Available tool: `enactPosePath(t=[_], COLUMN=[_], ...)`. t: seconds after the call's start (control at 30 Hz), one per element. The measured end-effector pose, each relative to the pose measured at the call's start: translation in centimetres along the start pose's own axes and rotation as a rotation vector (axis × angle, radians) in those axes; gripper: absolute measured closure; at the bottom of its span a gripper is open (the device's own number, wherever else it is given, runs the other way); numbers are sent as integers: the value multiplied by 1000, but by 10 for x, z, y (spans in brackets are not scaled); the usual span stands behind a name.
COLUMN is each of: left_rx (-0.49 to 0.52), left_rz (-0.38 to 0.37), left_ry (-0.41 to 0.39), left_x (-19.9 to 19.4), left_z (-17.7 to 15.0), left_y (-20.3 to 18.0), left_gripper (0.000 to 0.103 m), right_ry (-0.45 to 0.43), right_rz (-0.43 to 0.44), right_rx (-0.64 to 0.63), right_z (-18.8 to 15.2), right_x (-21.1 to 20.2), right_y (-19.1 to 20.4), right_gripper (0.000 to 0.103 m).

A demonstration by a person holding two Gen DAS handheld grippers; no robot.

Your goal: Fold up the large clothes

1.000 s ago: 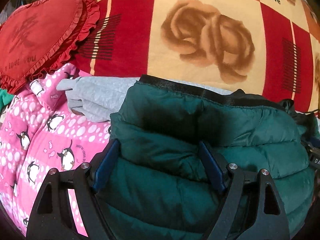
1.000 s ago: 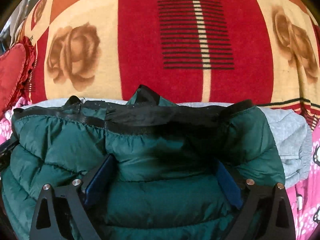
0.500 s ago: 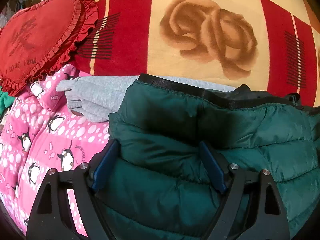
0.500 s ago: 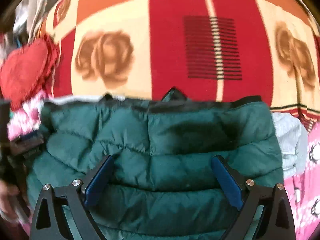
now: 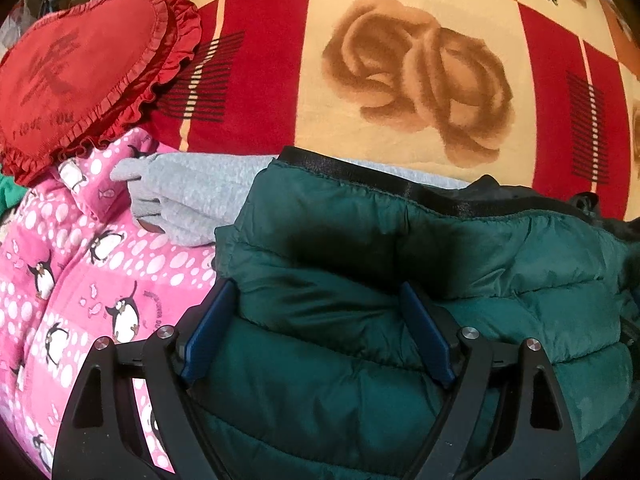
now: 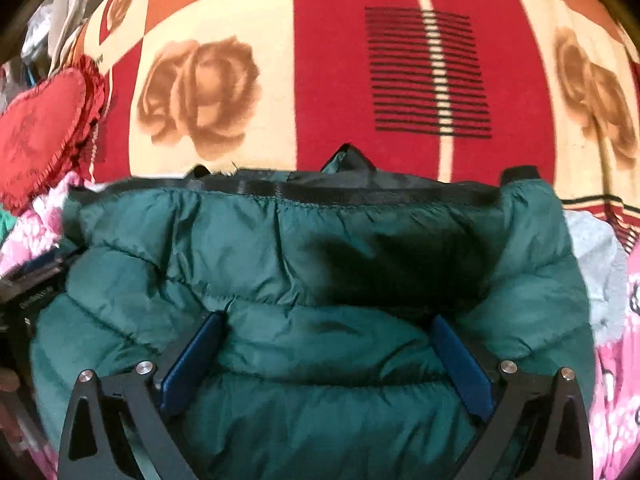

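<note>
Your left gripper (image 5: 318, 332) stands wide, pads not pressing the green puffer jacket (image 5: 440, 264) (folded atop grey garment (image 5: 192, 200), pink penguin fabric (image 5: 80, 280) to its left). Right gripper (image 6: 326, 360): jaws wide too, jacket betw. them, ungripped.

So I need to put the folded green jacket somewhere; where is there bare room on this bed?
Free: the rose-patterned blanket beyond the green jacket, from the heart cushion across to its far side. Crowded: the near side, where the grey garment and pink penguin garment flank and underlie the jacket.
</note>
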State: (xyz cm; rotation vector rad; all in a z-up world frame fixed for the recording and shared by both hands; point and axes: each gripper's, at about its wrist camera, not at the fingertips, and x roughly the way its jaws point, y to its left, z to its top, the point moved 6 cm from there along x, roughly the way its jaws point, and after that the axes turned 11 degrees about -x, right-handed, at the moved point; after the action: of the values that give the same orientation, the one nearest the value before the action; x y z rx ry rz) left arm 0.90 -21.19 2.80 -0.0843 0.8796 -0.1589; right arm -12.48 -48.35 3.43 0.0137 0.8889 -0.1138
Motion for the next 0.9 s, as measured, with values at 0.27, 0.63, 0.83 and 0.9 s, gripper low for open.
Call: enactPosePath(t=[0.27,0.63,0.83,0.9], left_rx=[-49,38,35,33], left_rz=[-31,-3,-28,-24], left_ry=[5,-16,-8,-1], left_x=[-47,-72,-84,-84], left_z=[-14,-48,-56,-61], left_y=[18,6,8,7], left_gripper=[18,18,18,18], right_ry=[-63,64,-8,31], right_rz=[40,-28,-36,-27], right_rx=[-40,-40,-27,-31], right_z=[-18,-37,-38,-45], right_x=[-56,-27,-63,-54], right_y=[18,27,30,32], right_gripper=[0,0,0,0])
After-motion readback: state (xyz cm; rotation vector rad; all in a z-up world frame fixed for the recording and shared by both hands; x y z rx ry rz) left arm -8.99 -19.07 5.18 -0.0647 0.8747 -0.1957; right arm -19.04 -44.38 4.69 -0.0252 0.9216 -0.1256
